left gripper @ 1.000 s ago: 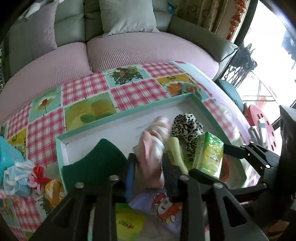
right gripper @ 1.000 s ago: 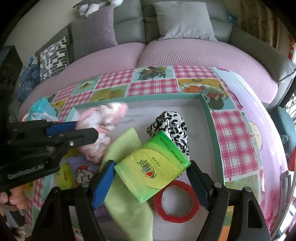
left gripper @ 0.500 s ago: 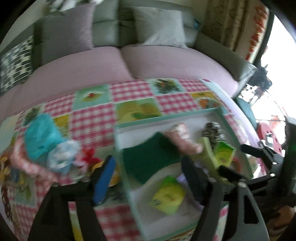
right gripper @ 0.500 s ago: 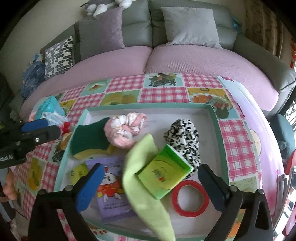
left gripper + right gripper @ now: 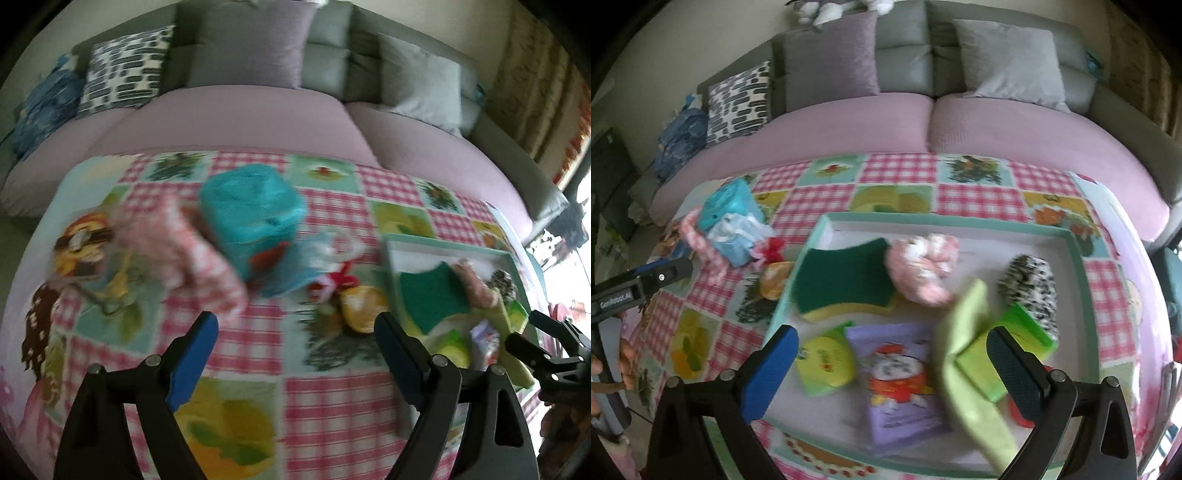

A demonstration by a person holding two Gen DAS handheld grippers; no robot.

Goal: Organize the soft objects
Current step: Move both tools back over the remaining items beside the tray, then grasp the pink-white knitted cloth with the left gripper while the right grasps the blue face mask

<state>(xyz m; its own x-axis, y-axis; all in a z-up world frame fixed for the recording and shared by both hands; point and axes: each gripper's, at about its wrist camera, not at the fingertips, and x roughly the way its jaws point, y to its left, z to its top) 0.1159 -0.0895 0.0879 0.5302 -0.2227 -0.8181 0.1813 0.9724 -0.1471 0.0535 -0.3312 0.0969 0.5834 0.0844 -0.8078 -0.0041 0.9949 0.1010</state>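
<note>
We hold the left gripper over the bare checked cloth that covers the worktop, outside the tray's left wall. Its jaws have just been opening, stand wide and hold nothing. The right gripper hangs over the near half of the tray, its jaws have also just been opening, now as wide as they go, with nothing pinched; the green cloth and the tissue pack lie loose under it.

Inside the tray already sit the sponge, the pink bundle, the spotted scrunchie, the yellow pack and the purple pack.

What remains lies in a cluster toward the worktop's far left corner: the teal bag, the pink checked cloth, the pale blue piece, the red bow and, nearest the tray wall, the orange piece.

The cluster lies straight ahead of the left gripper, farther from us, and well to the left of the right gripper, so we judge the left hand the nearer one. The pink checked cloth runs long from far left toward near centre, slanting across the jaw line; blur hides its exact edges.
</note>
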